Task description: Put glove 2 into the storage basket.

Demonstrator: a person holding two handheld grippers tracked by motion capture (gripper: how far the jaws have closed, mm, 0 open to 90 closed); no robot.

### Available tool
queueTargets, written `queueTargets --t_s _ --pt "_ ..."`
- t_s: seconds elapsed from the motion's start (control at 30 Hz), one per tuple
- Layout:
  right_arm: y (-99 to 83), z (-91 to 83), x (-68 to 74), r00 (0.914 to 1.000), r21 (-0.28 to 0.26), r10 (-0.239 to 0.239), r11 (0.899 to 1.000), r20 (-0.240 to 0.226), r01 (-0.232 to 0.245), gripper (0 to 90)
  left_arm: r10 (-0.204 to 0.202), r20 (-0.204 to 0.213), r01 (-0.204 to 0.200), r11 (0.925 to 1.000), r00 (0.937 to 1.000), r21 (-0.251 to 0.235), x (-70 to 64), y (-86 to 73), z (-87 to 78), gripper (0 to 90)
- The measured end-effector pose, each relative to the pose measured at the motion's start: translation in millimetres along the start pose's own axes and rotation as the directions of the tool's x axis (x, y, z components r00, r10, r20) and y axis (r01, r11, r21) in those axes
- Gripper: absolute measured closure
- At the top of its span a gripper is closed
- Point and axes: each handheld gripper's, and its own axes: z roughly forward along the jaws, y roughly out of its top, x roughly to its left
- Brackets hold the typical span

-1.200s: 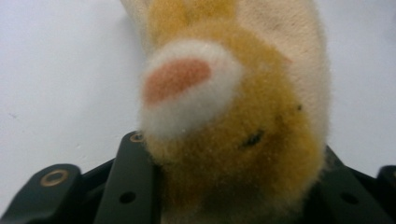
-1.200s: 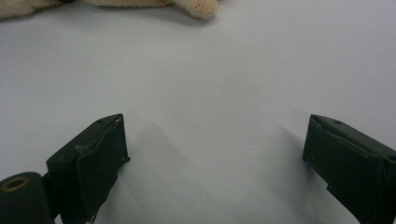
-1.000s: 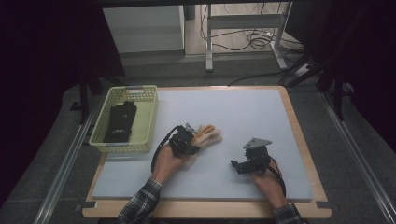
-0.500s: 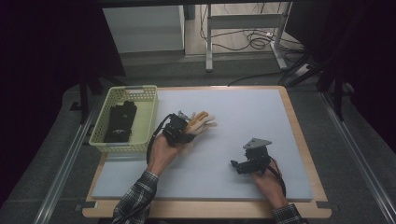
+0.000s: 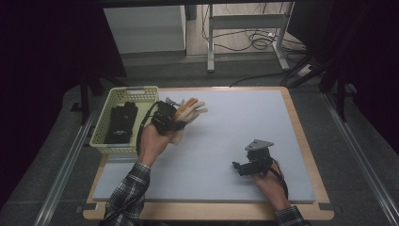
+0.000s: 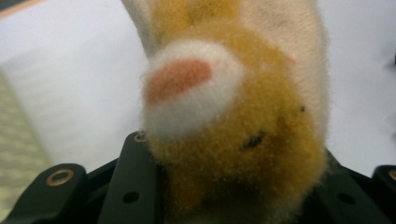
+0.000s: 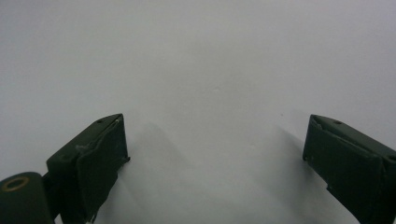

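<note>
Risk of a drop: left gripper is clamped on the plush toy — held above the worktop just beside the basket — so soft fur may slip; right gripper, jaws apart, rests idle.

Orange-and-cream plush toy with white muzzle (pink nose), pale yellow-green basket holding something black, light grey mat, plaid sleeve, black grippers.
</note>
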Motion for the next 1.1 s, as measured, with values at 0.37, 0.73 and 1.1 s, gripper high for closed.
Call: queueTargets --t_s 0.37,0.73,1.1 --pt "-0.1 0.1 0.2 1.0 -0.002 0.0 1.0 0.001 0.0 6.1 -0.102 -0.118 0.097 0.9944 0.9878 -0.042 51.5 3.0 -44.7 62.2" --pt "-0.1 0.3 -0.1 1.0 -0.002 0.001 1.0 -0.001 -0.001 6.1 -0.245 -0.242 0.245 0.9691 0.939 -0.031 115.8 -27.3 -59.3 61.6" --pt "-0.1 0.3 -0.1 1.0 -0.002 0.003 1.0 -0.002 -0.003 6.1 -0.284 -0.292 0.303 0.9527 0.9132 0.021 147.1 -43.5 -19.4 61.0"
